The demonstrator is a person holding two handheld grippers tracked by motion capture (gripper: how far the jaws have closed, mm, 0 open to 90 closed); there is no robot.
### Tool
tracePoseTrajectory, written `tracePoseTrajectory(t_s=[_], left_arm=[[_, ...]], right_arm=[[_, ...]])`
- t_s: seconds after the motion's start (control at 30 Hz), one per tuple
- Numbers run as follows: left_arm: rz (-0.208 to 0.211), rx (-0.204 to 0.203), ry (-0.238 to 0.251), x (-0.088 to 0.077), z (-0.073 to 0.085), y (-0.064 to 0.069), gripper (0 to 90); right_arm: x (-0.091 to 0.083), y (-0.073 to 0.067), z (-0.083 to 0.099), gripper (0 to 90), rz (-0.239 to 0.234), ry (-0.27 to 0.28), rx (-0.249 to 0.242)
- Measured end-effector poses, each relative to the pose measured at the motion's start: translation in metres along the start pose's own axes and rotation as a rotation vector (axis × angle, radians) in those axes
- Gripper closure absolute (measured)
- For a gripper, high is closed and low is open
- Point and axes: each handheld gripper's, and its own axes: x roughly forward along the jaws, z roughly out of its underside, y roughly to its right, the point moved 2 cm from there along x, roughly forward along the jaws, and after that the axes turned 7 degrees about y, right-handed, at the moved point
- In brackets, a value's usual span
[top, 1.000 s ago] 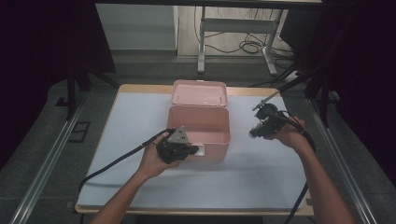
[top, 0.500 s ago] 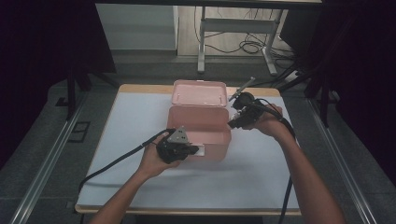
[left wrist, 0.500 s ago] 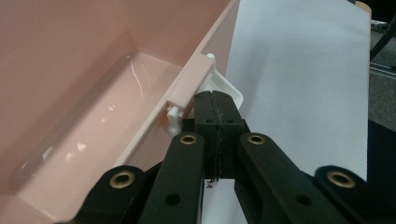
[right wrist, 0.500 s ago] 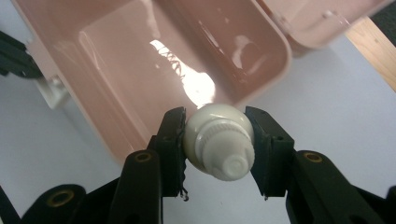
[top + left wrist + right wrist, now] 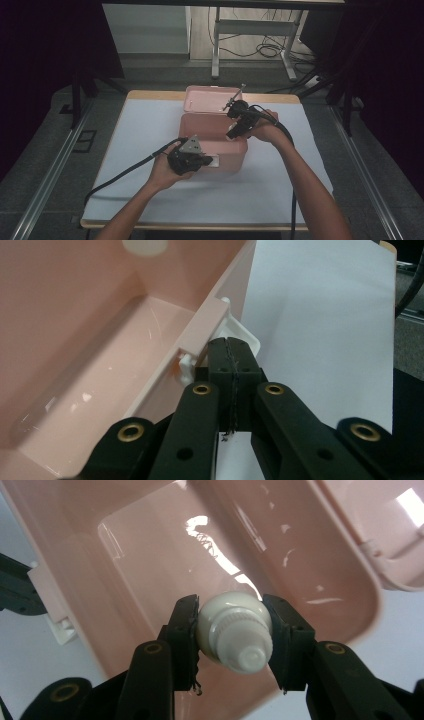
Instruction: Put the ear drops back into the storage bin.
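High view, nearest first: the left gripper (image 5: 192, 159) rests at the near front wall of the pink box (image 5: 212, 131), beside the box's white latch (image 5: 214, 162). The box stands open on the white table cover (image 5: 150, 130), its lid (image 5: 210, 97) folded back toward the far edge. The right gripper (image 5: 239, 121) hangs over the box's right rim. From this height the state of either pair of jaws cannot be read.

Left gripper view: the jaws are pressed fully together with nothing between them, tips beside the white latch (image 5: 240, 335) on the outside of the box wall (image 5: 170, 375). The pale pink interior (image 5: 75, 340) lies to the left, white table cover (image 5: 320, 325) to the right.

Right gripper view: the jaws are clamped on a white bottle (image 5: 235, 630), one pad on each side of its body, the ribbed cap (image 5: 247, 655) pointing toward the camera. Below the bottle lies the glossy floor of the box (image 5: 165, 555); part of the lid (image 5: 395, 530) appears at upper right. This grip and the bottle are too small to make out in the high view.
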Motion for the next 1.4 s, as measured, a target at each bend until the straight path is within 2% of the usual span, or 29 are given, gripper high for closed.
tracePoseTrajectory(t_s=[0.27,0.43,0.57,1.2,1.4], left_arm=[[0.002,-0.002,-0.001,0.000,0.000,0.000,90.0],[0.000,0.002,-0.004,0.000,0.000,0.000,90.0],[0.000,0.002,-0.003,0.000,0.000,0.000,90.0],[0.001,-0.002,0.004,0.000,0.000,0.000,90.0],[0.002,-0.002,0.003,0.000,0.000,0.000,90.0]], right_arm=[[0.022,-0.005,0.010,60.4,-0.032,-0.060,-0.020],[0.030,-0.007,0.013,60.4,-0.032,-0.084,-0.030],[0.033,-0.010,0.013,60.4,-0.037,-0.103,-0.045],[0.045,-0.010,0.016,60.3,-0.033,-0.149,-0.041],[0.047,-0.011,0.014,60.2,-0.035,-0.148,-0.044]])
